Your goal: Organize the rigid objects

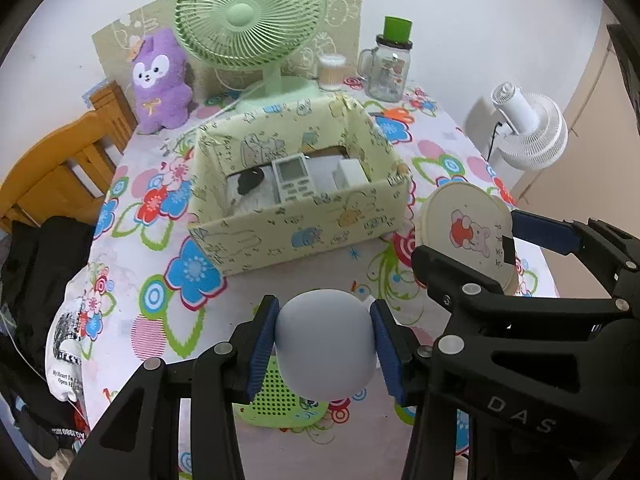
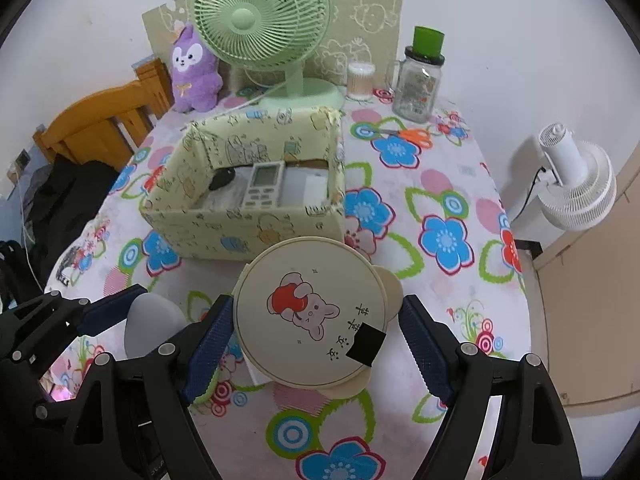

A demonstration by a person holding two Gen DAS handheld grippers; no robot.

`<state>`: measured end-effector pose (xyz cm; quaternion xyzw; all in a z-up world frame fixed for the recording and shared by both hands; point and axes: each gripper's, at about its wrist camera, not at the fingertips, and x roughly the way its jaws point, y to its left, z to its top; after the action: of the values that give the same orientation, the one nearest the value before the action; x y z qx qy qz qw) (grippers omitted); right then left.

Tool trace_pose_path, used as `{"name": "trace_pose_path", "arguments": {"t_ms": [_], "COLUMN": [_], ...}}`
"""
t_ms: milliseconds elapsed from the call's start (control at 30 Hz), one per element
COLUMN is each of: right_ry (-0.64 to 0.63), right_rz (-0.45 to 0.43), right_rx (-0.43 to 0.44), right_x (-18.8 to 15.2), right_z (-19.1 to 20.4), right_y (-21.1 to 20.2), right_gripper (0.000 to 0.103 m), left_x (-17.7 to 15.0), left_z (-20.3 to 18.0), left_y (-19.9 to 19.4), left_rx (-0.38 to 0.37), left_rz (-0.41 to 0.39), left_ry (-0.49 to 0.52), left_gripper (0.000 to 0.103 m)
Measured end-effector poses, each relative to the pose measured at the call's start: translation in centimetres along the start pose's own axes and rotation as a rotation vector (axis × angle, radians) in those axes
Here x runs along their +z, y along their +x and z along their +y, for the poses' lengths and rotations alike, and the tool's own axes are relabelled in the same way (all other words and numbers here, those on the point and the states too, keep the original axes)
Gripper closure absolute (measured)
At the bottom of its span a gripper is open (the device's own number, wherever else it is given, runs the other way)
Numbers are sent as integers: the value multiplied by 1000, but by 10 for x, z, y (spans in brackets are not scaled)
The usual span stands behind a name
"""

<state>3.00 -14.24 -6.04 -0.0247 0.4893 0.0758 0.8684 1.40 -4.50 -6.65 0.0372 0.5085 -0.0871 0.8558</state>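
Observation:
My left gripper point(image 1: 325, 344) is shut on a rounded pale grey object point(image 1: 326, 344) and holds it above the floral tablecloth, in front of the patterned open box point(image 1: 296, 232). My right gripper point(image 2: 316, 336) is shut on a round cream lid with a bear drawing point(image 2: 310, 316), held tilted just right of the box point(image 2: 224, 236). The box holds a white remote point(image 1: 294, 178), a black item point(image 1: 250, 180) and a white block point(image 1: 350, 174). The lid point(image 1: 464, 232) and right gripper also show in the left wrist view, and the grey object point(image 2: 150, 328) in the right wrist view.
A green desk fan point(image 1: 250, 20), a purple plush point(image 1: 160, 80), a glass jar with green lid point(image 1: 390, 64) and a cotton-swab tub point(image 1: 331, 71) stand at the back. Orange scissors point(image 2: 412, 136) lie by the jar. A green perforated item point(image 1: 280, 400) lies below my left gripper. Wooden chair point(image 1: 60, 160) stands left.

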Motion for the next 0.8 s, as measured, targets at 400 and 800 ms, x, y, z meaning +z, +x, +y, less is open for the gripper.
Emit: {"name": "trace_pose_path", "arguments": {"t_ms": [400, 800], "right_ry": [-12, -27], "right_rz": [-33, -50], "right_rx": [18, 26], "right_x": [20, 42], "right_z": [7, 14], "right_y": [-12, -16], "right_gripper": [19, 19], "left_x": [14, 33], "left_z": [9, 19], "left_y": [-14, -19], "left_rx": [24, 29], "left_rz": [-34, -47], "left_ry": [-20, -30], "left_gripper": [55, 55]}}
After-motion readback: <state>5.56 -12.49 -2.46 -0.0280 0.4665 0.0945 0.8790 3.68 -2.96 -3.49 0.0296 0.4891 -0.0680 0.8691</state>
